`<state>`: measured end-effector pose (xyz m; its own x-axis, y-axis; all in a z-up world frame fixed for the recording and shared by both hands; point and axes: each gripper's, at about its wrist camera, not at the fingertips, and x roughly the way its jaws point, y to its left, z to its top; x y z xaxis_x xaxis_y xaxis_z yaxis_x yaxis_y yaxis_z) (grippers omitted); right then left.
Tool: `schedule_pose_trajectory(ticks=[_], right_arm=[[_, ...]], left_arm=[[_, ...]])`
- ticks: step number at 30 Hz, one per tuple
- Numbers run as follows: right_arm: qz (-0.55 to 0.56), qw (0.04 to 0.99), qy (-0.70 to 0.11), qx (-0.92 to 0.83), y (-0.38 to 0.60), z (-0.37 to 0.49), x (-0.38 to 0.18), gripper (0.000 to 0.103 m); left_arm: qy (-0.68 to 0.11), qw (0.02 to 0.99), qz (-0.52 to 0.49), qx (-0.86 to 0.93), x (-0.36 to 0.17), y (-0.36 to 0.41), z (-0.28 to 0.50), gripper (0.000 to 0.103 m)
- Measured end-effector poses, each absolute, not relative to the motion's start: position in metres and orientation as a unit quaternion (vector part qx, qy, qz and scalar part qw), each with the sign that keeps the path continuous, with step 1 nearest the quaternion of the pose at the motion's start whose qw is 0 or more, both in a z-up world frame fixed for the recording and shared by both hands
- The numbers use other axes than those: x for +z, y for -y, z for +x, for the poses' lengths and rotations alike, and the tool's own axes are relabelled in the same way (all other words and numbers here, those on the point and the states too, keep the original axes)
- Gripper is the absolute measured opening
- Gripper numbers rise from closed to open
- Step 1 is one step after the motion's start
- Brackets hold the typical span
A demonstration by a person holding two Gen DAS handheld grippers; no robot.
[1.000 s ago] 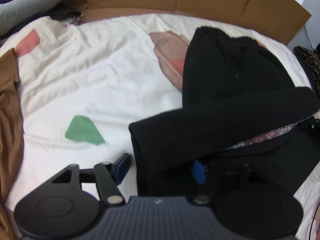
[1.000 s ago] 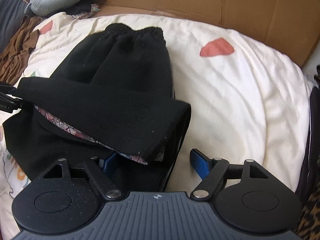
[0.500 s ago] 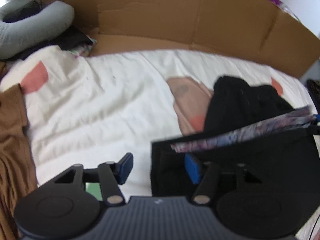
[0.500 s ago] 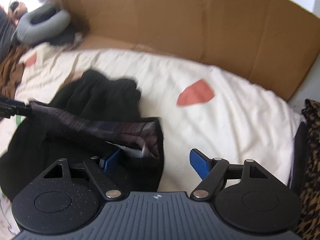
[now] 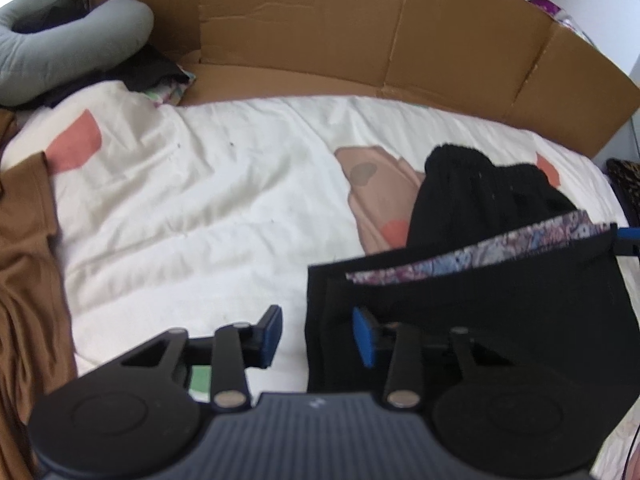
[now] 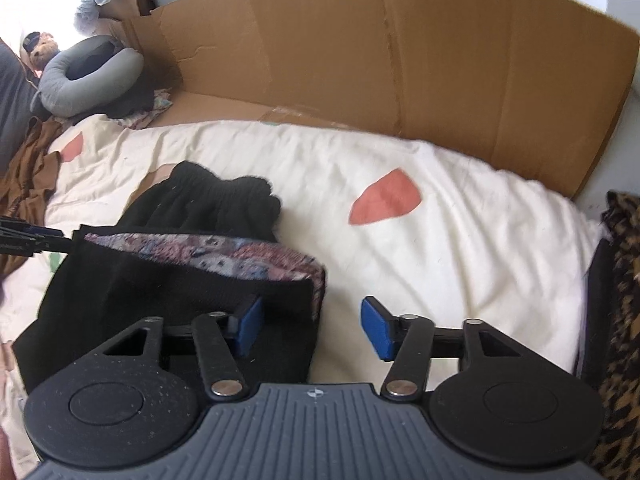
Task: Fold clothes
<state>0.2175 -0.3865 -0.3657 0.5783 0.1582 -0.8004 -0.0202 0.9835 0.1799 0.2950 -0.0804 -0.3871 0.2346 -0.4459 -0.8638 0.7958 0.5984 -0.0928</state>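
A black knit garment (image 5: 500,280) with a patterned lining (image 5: 480,256) lies on the white bedsheet (image 5: 200,208). Its near edge stands raised between the two grippers, and the lining shows along the top (image 6: 224,256). My left gripper (image 5: 320,336) is open, its jaws astride the garment's left edge. My right gripper (image 6: 312,326) is open, its jaws astride the garment's right edge (image 6: 312,300). The far part of the garment (image 6: 208,200) rests bunched on the sheet.
A cardboard wall (image 5: 360,40) runs along the far side of the bed. A grey neck pillow (image 5: 60,60) sits at the far left. Brown clothing (image 5: 24,260) lies at the left edge. Leopard-print fabric (image 6: 624,320) lies at the right edge.
Both grippers have risen and pulled back with the garment's near edge. The flat folded flap now stands up, showing the patterned lining, and the cardboard wall has come into view.
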Motion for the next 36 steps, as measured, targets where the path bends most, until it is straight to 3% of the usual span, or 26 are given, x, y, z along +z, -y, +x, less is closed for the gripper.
schedule_pose_trajectory(ticks=[5, 8, 11, 20, 31, 35, 36], right_arm=[[0.072, 0.884, -0.457, 0.069, 0.377, 0.221, -0.37, 0.035], [0.072, 0.885, -0.454, 0.072, 0.376, 0.224, -0.368, 0.013], [0.066, 0.89, -0.445, 0.073, 0.375, 0.224, -0.365, 0.004], [0.072, 0.903, -0.419, 0.065, 0.381, 0.225, -0.352, 0.003], [0.075, 0.902, -0.422, 0.053, 0.382, 0.244, -0.358, 0.003], [0.089, 0.895, -0.434, 0.058, 0.381, 0.251, -0.371, 0.003], [0.098, 0.892, -0.437, 0.058, 0.382, 0.252, -0.375, 0.006]], left_arm=[[-0.462, 0.763, 0.176, -0.416, -0.394, 0.082, 0.294, 0.03], [-0.455, 0.765, 0.171, -0.422, -0.396, 0.084, 0.294, 0.018], [-0.447, 0.765, 0.171, -0.431, -0.394, 0.084, 0.292, 0.006], [-0.416, 0.793, 0.144, -0.422, -0.378, 0.071, 0.296, 0.003], [-0.436, 0.79, 0.157, -0.401, -0.397, 0.088, 0.304, 0.003], [-0.449, 0.786, 0.159, -0.394, -0.403, 0.088, 0.305, 0.01], [-0.45, 0.786, 0.158, -0.394, -0.403, 0.087, 0.305, 0.016]])
